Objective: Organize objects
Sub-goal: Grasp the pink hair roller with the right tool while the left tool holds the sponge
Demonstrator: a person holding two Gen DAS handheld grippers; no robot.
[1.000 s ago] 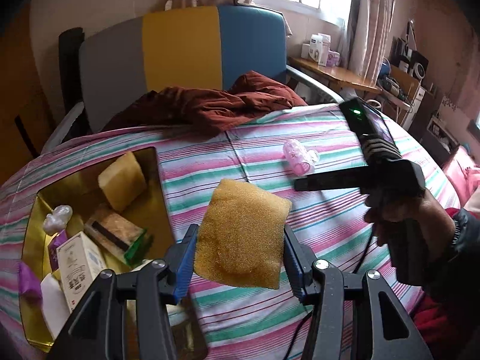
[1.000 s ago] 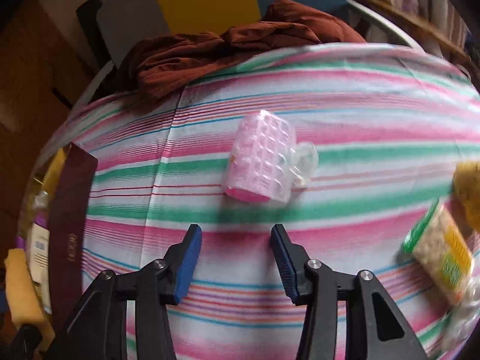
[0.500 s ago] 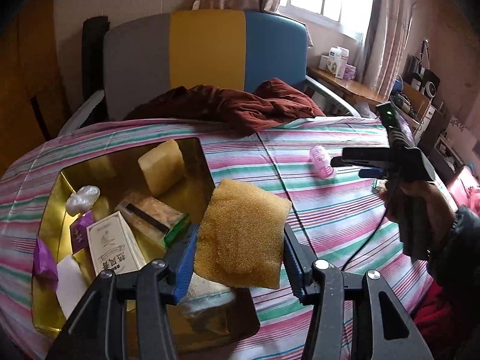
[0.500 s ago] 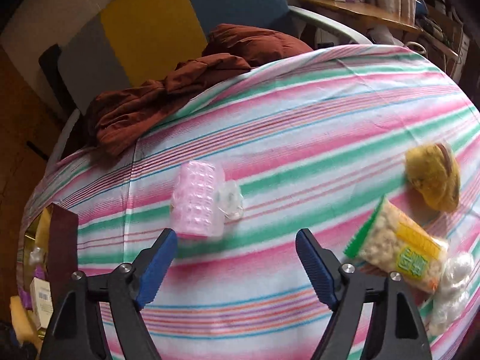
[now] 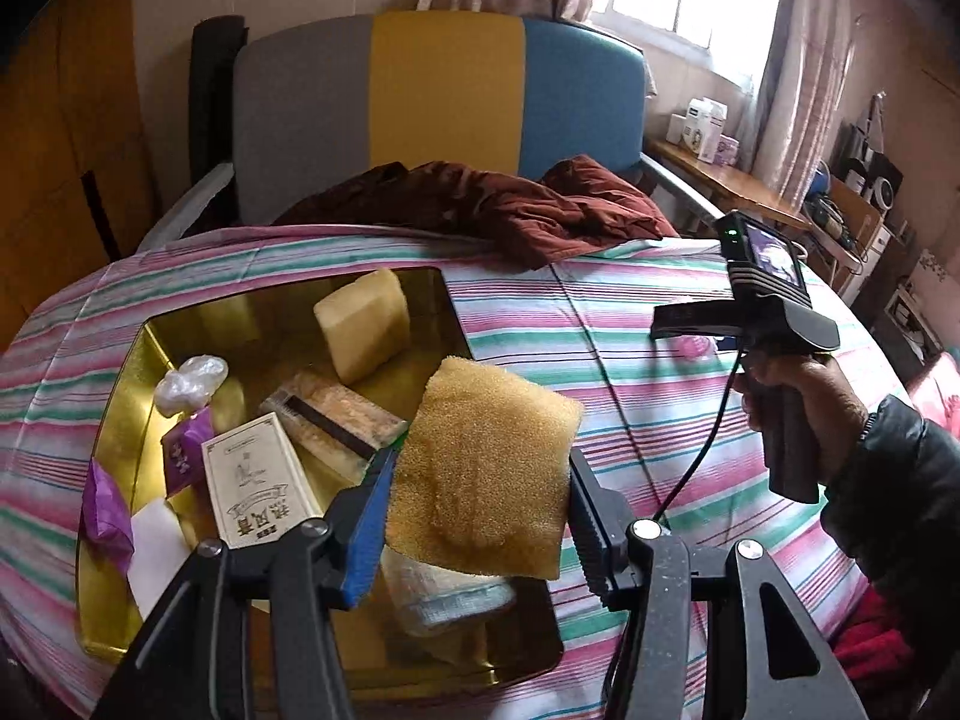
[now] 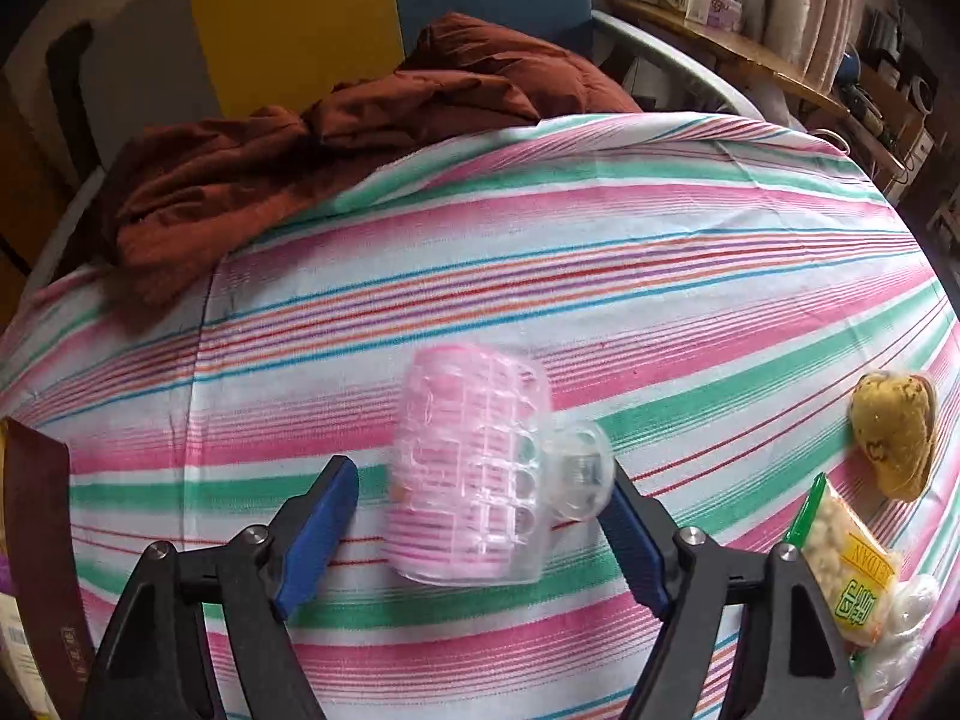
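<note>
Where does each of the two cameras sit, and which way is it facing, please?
Left wrist: on the left gripper, angled down over the gold tin, sponge clamped; the person's right hand shows.
Right wrist: on the right gripper, angled down at the pink cup between its closing, not yet touching jaws.
Shared: striped cloth, red-brown garment, tricolour headboard.

We see the tin box (image 5: 114, 438) sitting on the bedspread (image 5: 630, 372) near its left edge, with a carton (image 5: 258, 480), a soap block (image 5: 363, 324) toward its far wall and a wrapped bar (image 5: 336, 420) between them. Our left gripper (image 5: 480, 510) holds a sponge (image 5: 480, 474) over the box's right rim. A crumpled cloth (image 6: 336, 144) lies at the far edge. A plastic cup (image 6: 474, 474) lies on its side mid-bedspread, between our right gripper (image 6: 480, 540) fingers; a snack packet (image 6: 846, 570) lies near the right edge.
</note>
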